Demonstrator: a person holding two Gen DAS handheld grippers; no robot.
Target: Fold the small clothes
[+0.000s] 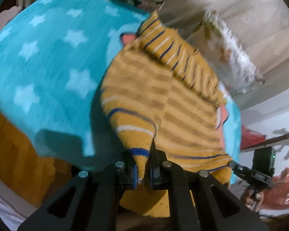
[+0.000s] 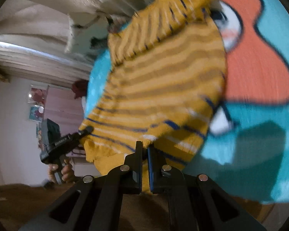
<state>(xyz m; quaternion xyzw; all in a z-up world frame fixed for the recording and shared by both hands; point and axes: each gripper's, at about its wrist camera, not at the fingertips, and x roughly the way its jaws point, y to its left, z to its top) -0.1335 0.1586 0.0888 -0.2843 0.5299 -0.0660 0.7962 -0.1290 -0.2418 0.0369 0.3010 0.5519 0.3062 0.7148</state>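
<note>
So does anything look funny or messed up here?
A bit. The yellow striped top is showing its faded inside, so it looks inside out, and one sleeve is flopped across it. Both grippers, left and right, pinch its edge. The blue blanket looks fine.

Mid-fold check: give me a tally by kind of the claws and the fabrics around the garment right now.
Claws: 2, left claw and right claw, both shut on the garment
Mustard striped garment: 1
Turquoise star blanket: 1
Cream fringed cloth: 1
Total: 5
</note>
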